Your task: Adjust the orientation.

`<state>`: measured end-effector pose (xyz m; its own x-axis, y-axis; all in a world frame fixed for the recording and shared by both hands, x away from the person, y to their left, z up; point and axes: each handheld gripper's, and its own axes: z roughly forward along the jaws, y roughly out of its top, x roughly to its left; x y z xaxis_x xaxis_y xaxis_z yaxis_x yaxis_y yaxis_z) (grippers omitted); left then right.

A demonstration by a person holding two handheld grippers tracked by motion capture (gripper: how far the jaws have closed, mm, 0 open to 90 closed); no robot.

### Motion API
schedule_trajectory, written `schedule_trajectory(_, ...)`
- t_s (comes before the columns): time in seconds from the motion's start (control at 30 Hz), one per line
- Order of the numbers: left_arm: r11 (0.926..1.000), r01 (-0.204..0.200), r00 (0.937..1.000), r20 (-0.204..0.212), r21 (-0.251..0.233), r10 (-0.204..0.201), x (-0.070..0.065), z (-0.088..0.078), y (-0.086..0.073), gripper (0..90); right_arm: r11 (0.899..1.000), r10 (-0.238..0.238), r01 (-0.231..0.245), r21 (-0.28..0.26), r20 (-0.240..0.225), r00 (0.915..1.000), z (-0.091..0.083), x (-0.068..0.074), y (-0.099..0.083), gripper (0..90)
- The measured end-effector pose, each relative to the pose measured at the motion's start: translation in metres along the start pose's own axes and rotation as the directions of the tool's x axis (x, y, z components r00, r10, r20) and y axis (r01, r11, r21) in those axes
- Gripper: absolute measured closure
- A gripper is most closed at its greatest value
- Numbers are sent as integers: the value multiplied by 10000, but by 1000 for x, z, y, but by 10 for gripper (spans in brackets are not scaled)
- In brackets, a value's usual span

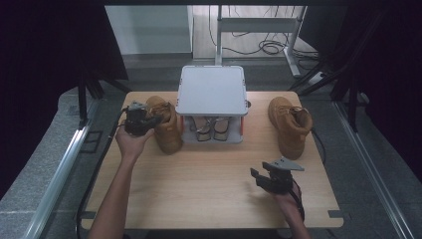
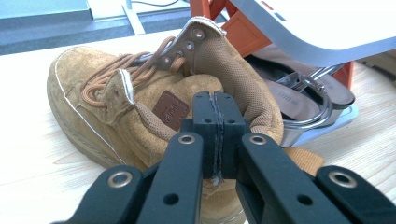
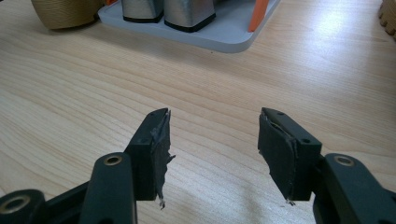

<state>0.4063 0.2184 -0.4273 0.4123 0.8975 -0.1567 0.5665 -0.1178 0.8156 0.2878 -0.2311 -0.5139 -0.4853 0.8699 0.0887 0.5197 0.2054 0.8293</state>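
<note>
your left gripper [image 1: 155, 119] has its jaws pressed together, empty, at the collar of the left boot [image 1: 166, 127] beside the grey rack [image 1: 212, 89]. the rack's lower shelf holds a pair of sandals [image 1: 211, 130]. your right gripper [image 1: 259, 178] hangs with jaws apart over the near table [image 1: 199, 189].

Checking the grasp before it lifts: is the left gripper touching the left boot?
Cannot tell. In the left gripper view the left gripper has its jaws shut in front of the left boot's collar, but no contact or gap shows plainly.
</note>
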Motion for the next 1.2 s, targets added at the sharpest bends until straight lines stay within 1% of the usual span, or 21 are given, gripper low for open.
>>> schedule_trajectory(0.03, 9999, 25, 10000, 0, -100, -25, 0, -2, -1, 892, 10000, 24, -24, 4, 12, 10000, 0, 0, 0, 443)
schedule_trajectory(0.1, 9997, -71, 9999, -89, -215, 69, 0, -9, -2, 890, 10000, 47, -47, 15, 21, 10000, 0, 0, 0, 442)
schedule_trajectory(0.2, 9986, -112, 9999, -30, -515, 110, -3, -21, -6, 889, 10000, 50, -50, 7, 36, 10000, 0, 1, 0, 443)
schedule_trajectory(0.27, 9977, -146, 9998, 86, -663, 152, -6, -28, -10, 890, 10000, 47, -47, 8, 46, 10000, 0, 1, 0, 442)
schedule_trajectory(0.33, 9974, -209, 9996, 200, -694, 223, -10, -34, -16, 891, 10000, 43, -43, 20, 58, 10000, 0, 1, 0, 443)
schedule_trajectory(0.4, 9977, -297, 9991, 295, -602, 316, -14, -35, -23, 891, 10000, 62, -62, 6, 60, 10000, 0, 0, 0, 443)
schedule_trajectory(0.43, 9979, -230, 9991, 343, -598, 251, -16, -35, -28, 892, 10000, 65, -65, 6, 70, 10000, 0, 0, 0, 443)
schedule_trajectory(0.5, 9981, -57, 9983, 574, -617, 93, -19, -36, -36, 895, 10000, 68, -68, -1, 76, 9999, 0, 0, 0, 443)
schedule_trajectory(0.63, 9982, 50, 9966, 826, -599, 0, -30, -35, -51, 896, 10000, 69, -69, -3, 106, 9999, 0, 0, 0, 443)
schedule_trajectory(0.73, 9991, -137, 9953, 953, -406, 175, -42, -27, -58, 896, 10000, 75, -75, 25, 101, 9999, 0, 0, 0, 443)
schedule_trajectory(0.77, 9994, -142, 9947, 1016, -300, 172, -46, -21, -60, 896, 10000, 65, -65, 12, 89, 9999, 1, 0, -1, 443)
schedule_trajectory(0.83, 9998, -187, 9955, 931, -13, 187, -52, -8, -64, 896, 10000, 45, -45, 26, 84, 10000, 1, 1, 0, 443)
schedule_trajectory(0.97, 9997, 28, 9955, 948, 257, -52, -62, 20, -66, 896, 10000, -20, 20, 49, 41, 10000, 2, 3, 0, 443)
schedule_trajectory(1.0, 9996, 52, 9960, 886, 267, -76, -63, 27, -66, 896, 10000, -9, 9, 70, 36, 10000, 2, 3, -1, 443)
schedule_trajectory(1.07, 9997, 105, 9984, 556, 234, -117, -66, 38, -66, 896, 10000, -18, 17, 97, 56, 10000, 3, 3, -1, 443)
schedule_trajectory(1.13, 9999, 77, 9999, 140, 138, -79, -68, 46, -66, 896, 9999, 4, -4, 104, 52, 10000, 3, 2, -1, 443)
schedule_trajectory(1.2, 9999, 143, 9998, -170, 31, -143, -69, 51, -65, 896, 10000, 20, -20, 87, 38, 10000, 2, 2, -1, 443)
